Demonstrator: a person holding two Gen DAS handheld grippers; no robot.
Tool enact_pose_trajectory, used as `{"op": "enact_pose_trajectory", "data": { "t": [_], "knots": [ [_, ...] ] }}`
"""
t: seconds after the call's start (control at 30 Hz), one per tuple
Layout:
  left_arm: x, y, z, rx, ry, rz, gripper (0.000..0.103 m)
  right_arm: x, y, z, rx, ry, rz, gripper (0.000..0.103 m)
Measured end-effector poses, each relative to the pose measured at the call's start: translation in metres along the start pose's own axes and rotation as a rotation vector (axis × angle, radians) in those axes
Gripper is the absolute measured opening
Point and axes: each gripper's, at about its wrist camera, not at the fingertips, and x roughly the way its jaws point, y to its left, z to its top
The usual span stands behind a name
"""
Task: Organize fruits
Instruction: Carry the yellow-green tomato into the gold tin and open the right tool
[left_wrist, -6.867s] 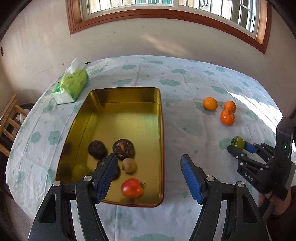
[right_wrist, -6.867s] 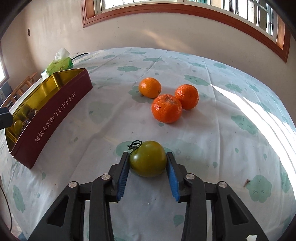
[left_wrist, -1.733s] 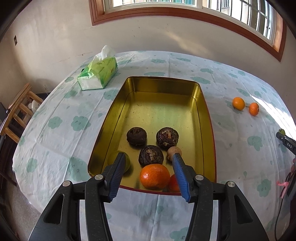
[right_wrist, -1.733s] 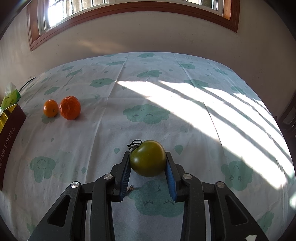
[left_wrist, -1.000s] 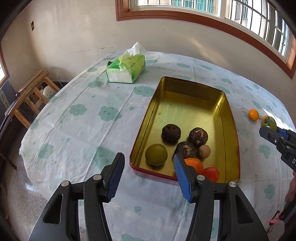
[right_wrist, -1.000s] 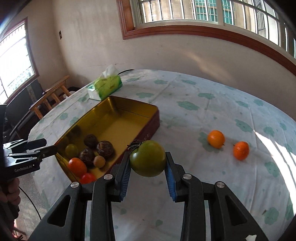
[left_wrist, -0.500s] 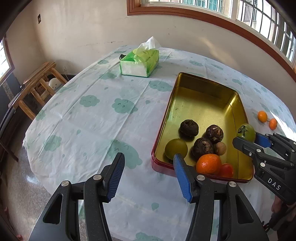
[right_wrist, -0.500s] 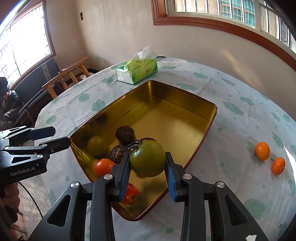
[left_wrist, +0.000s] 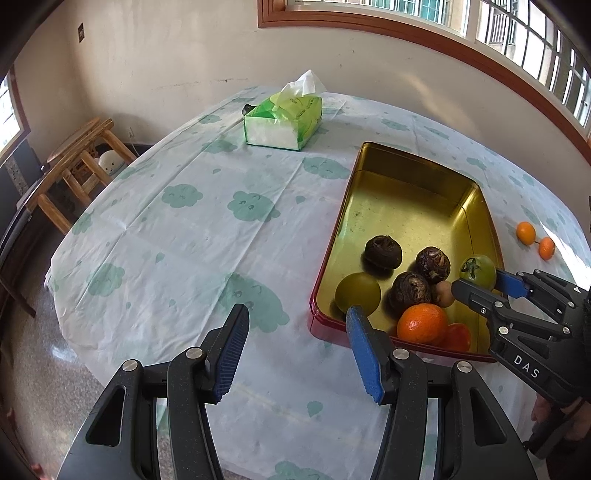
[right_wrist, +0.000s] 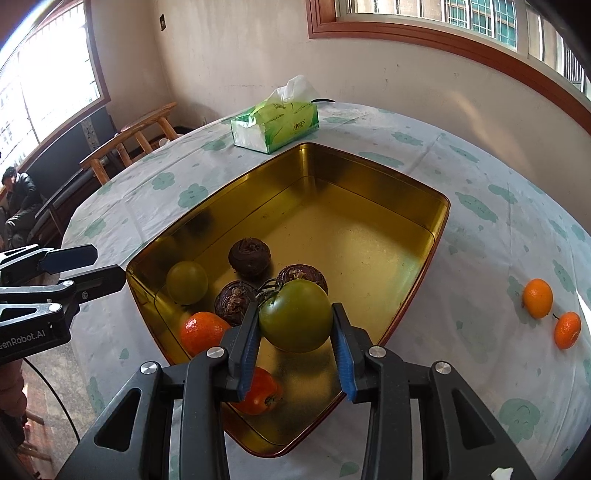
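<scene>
While the right gripper (right_wrist: 294, 334) clamps the green tomato (right_wrist: 295, 320) above the near end of the gold tin (right_wrist: 439, 218), the landing spot looks tight! Directly beneath sit a red tomato (right_wrist: 258, 391), an orange (right_wrist: 201, 330) to its left and dark fruits (right_wrist: 249, 256) just ahead. Release here and it may strike them, bruise, or roll off toward the rim. Two oranges (right_wrist: 538, 298) wait far right on the cloth. The left gripper (left_wrist: 295, 349) hangs spread and empty, beside the tin.

Green tissue box (left_wrist: 282, 123), wooden stool (left_wrist: 72, 162)
</scene>
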Motion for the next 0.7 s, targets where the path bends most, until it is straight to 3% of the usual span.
{"op": "enact_pose_trajectory", "data": {
  "t": [0.47, 0.7],
  "knots": [
    [-0.003, -0.012, 0.002, 0.017, -0.004, -0.009, 0.056, -0.013, -0.005, -0.002, 0.014, -0.043, 0.002, 0.041],
    [-0.007, -0.039, 0.007, 0.065, -0.019, -0.043, 0.056, -0.053, -0.053, -0.016, 0.11, -0.123, -0.088, 0.044]
  ]
}}
